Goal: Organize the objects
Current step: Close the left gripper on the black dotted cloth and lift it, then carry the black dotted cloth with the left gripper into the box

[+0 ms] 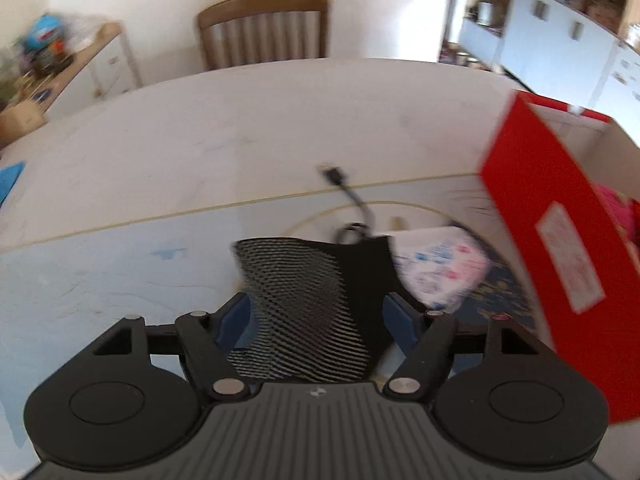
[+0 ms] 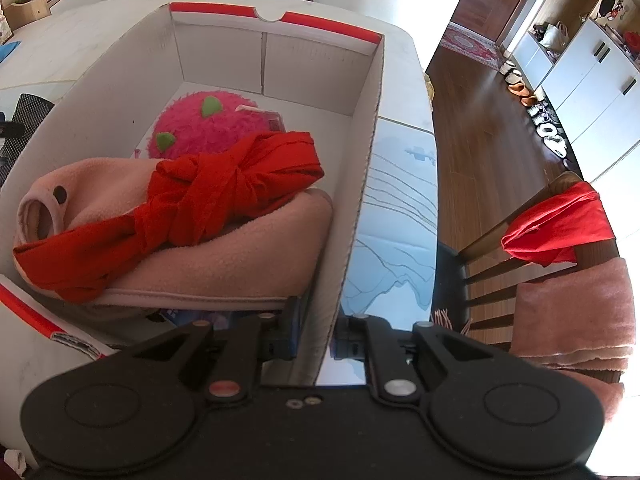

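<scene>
On the white table (image 1: 240, 120) the left gripper (image 1: 316, 316) stands wide, its blue pads (image 1: 234, 322) apart on either side of a black mesh pouch (image 1: 312, 300). Whether the pads touch the pouch I cannot tell; the picture is blurred there. A black cable (image 1: 348, 196) curls out from behind the pouch onto the table. Just right of the pouch lies a white printed packet (image 1: 444, 268), and beyond that rises the red outer side of the box (image 1: 536, 240).

The right gripper (image 2: 314, 338) is closed narrow on the box's near right wall (image 2: 360, 184), one pad inside and one outside. In the box lie a pink plush ball (image 2: 208, 128) with green spikes, a pink fleece (image 2: 224, 264) and, on top of the fleece, a knotted red cloth (image 2: 208, 196). The pouch shows as a dark mesh corner just outside the box's left wall. A wooden chair (image 1: 264, 28) stands at the far side of the table.
</scene>
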Demonstrator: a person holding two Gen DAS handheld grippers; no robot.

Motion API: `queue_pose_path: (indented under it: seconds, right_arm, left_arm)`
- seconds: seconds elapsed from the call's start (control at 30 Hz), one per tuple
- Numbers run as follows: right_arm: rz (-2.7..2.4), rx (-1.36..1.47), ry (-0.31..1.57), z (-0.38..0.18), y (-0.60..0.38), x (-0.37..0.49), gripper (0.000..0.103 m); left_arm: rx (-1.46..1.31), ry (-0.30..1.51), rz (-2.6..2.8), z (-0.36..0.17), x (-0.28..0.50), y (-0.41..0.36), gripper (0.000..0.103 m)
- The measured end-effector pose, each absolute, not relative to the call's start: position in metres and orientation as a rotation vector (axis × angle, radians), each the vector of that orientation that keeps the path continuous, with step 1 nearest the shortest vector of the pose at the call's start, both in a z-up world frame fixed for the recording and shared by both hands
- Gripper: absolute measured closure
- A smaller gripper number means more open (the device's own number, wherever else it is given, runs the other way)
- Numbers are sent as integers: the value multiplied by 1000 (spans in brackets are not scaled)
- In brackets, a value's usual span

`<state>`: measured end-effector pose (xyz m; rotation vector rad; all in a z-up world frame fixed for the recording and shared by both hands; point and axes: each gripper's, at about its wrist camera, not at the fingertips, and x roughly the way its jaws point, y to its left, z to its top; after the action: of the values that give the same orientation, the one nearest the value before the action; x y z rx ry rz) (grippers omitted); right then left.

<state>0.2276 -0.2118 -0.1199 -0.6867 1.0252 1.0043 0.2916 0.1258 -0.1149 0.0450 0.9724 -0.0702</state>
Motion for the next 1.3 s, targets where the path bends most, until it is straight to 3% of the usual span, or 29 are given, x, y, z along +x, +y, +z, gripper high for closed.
queue_pose_path:
  seconds: [0.2, 0.3, 0.37, 0.47, 0.53, 0.7, 1.3]
  right_arm:
    - [1002, -691, 1028, -121, -212, 227, 90]
    - [999, -695, 1029, -121, -211, 228, 90]
    - [998, -697, 1030, -122, -211, 228, 90]
    - [999, -698, 1030, -122, -211, 228, 90]
    - [999, -698, 1030, -122, -211, 228, 90]
    - [1001, -696, 1029, -122, -211, 229, 90]
    - [1025, -702, 1013, -123, -211, 228, 92]
  left_arm:
    - [-44, 1016, -1, -132, 307, 146, 31]
    - [-38, 1029, 13, -139, 310, 145, 37]
    - [-52, 1040, 8, -143, 311, 145, 59]
    - [-50, 1047, -10, -143, 311, 143, 83]
    - [-31, 1026, -26, -138, 306, 139, 94]
    - [-43, 987, -58, -118, 294, 139, 98]
    - [-116, 892, -301, -9, 258, 94, 98]
